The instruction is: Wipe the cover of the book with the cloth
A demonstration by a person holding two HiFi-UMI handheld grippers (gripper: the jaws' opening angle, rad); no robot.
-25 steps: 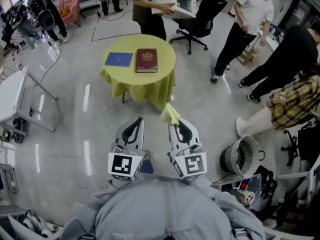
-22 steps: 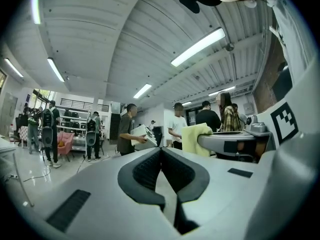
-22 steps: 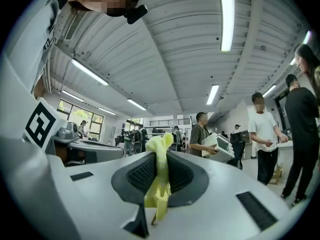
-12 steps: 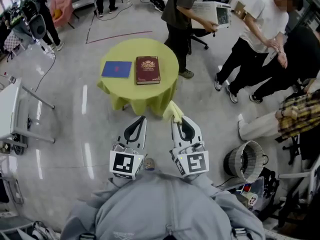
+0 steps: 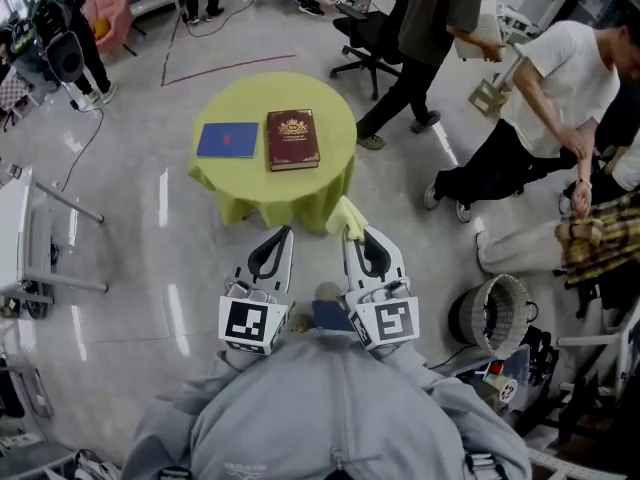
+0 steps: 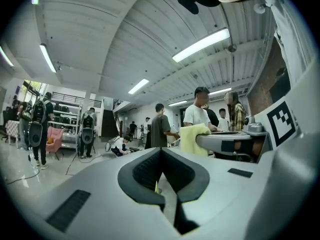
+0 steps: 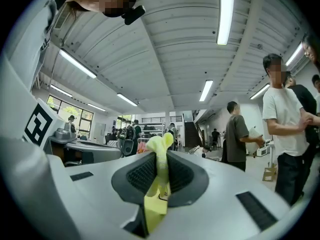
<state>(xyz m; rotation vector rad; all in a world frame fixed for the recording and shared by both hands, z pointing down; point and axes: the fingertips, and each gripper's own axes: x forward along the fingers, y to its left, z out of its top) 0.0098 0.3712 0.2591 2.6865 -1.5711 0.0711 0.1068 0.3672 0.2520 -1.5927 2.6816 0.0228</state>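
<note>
A dark red book (image 5: 292, 139) lies on a round table under a yellow-green tablecloth (image 5: 330, 173), ahead of me on the floor. A blue book (image 5: 228, 139) lies to its left. My right gripper (image 5: 352, 230) is shut on a yellow cloth (image 5: 346, 217), which sticks out past the tips near the table's front edge; the cloth (image 7: 159, 170) runs between the pads in the right gripper view. My left gripper (image 5: 283, 234) is shut with nothing in it, level beside the right one, short of the table.
Several people stand or walk beyond and right of the table (image 5: 430, 38). A round wire basket (image 5: 492, 313) stands on the floor at my right. A white table (image 5: 20, 218) is at the left. Grey glossy floor surrounds the round table.
The table and books have come slightly closer to my grippers. The people behind the table have walked to the right. Both grippers keep their hold and pose.
</note>
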